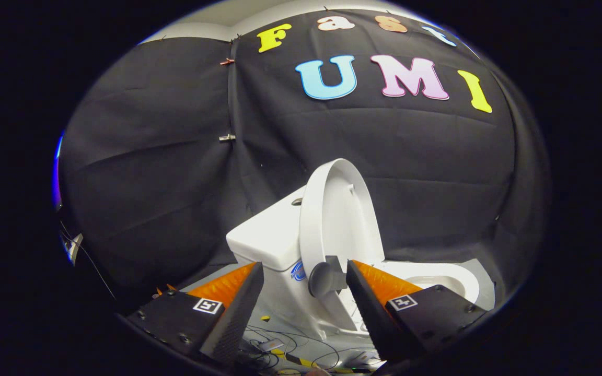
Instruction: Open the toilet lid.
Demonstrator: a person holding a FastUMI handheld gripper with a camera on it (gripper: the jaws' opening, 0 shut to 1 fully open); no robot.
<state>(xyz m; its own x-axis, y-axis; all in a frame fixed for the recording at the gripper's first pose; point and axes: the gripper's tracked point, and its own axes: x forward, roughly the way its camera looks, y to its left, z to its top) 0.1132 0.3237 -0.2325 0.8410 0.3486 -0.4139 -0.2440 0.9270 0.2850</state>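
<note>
gripper (305, 292) fingers wide apart, empty, toilet lid (338, 214) upright beyond

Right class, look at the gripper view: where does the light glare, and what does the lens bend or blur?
Gripper view: glare washes out the white ceramic toilet tank and the raised white plastic lid; the fisheye bows the black cloth wall; the open tool, fingers apart before the toilet, stays sharp.
</note>
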